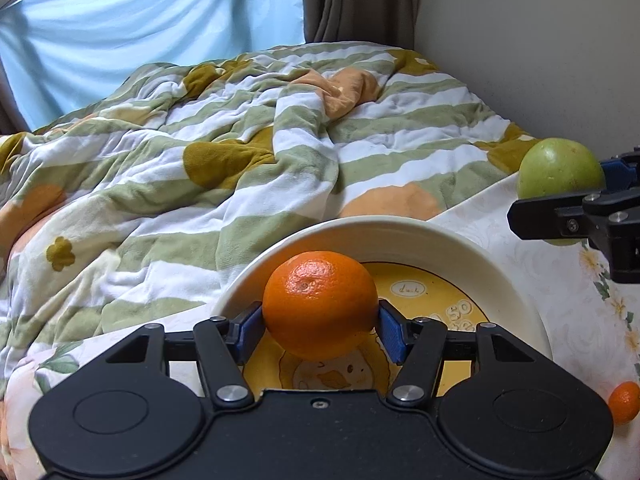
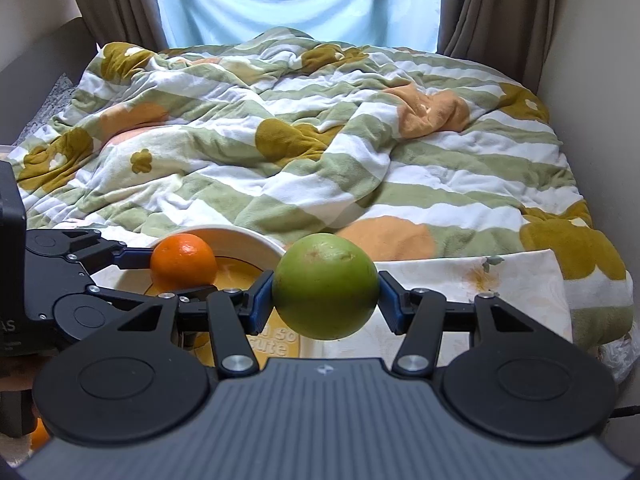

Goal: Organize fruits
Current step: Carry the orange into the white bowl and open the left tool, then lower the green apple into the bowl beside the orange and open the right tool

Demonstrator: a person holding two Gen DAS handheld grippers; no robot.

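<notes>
Left gripper [image 1: 320, 326] clamped the orange [image 1: 320, 304] over the bowl [image 1: 400, 240]; right gripper [image 2: 326, 298] clamped the green fruit [image 2: 326, 286], possibly an apple; rumpled striped blanket [image 2: 320, 140] lay beyond.

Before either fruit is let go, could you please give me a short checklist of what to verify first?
1. Left claw grips the orange on both sides: ok.
2. Orange is above the bowl: ok.
3. Right claw grips the green fruit on both sides: ok.
4. Green fruit is above the bowl: not ok; it sits beside the rim, over the cloth.
5. Orange rests on the bowl's floor: cannot tell.
6. Bowl has room: ok; no other fruit shows in it.
</notes>
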